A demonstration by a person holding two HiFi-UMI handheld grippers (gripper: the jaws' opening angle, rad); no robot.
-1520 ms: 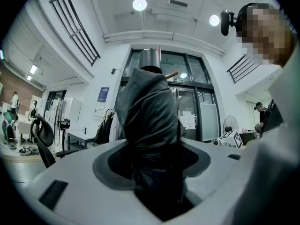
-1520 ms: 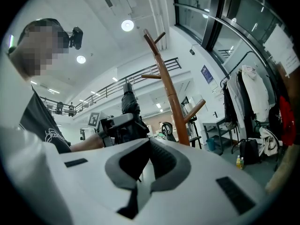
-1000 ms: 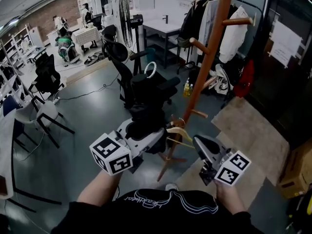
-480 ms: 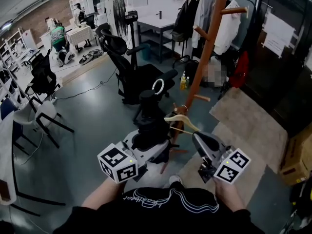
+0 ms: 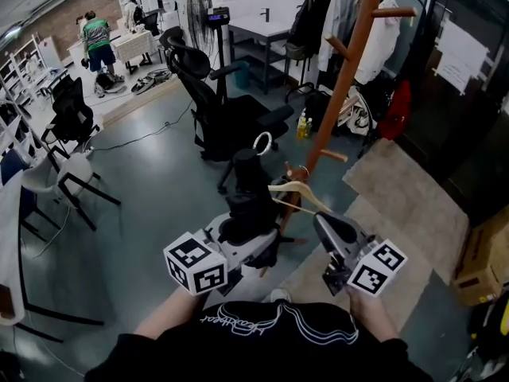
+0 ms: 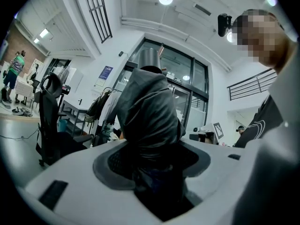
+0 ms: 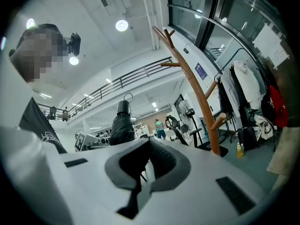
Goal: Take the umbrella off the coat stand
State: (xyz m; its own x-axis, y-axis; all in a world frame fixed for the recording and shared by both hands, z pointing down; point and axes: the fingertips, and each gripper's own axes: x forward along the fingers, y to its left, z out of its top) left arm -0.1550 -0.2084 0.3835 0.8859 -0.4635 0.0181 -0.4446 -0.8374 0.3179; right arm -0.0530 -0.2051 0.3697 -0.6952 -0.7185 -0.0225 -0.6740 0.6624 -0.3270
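Head view: there are two grippers, one umbrella, one coat stand and one wooden hanger. The left gripper (image 5: 253, 241) is clamped on the folded black umbrella (image 5: 246, 185), which stands upright in it, its round loop at the top. The umbrella is just left of the coat stand (image 5: 343, 94) and clear of its pole and pegs. The hanger (image 5: 298, 191) hangs low on the stand, right beside the umbrella. The right gripper (image 5: 320, 225) is near the stand's foot, jaws together and holding nothing. Behind are two black office chairs (image 5: 227, 118), a clothes rack (image 5: 334, 18) with several garments, and one person (image 5: 97, 37) far off. A cardboard box (image 5: 479, 277) sits at the right edge, cut off, and what is in it cannot be seen. The stand's top runs out of the picture.

Left gripper view: the left gripper's (image 6: 150, 165) jaws press on the umbrella (image 6: 147, 111) from both sides. Its dark folds fill the gap and hide most of what lies beyond.

Right gripper view: the right gripper's (image 7: 146, 161) pads meet with nothing between them. Past them the umbrella (image 7: 122, 125) stands at the left, apart from the coat stand (image 7: 197, 93) at the right. The stand's foot is hidden behind the gripper body.
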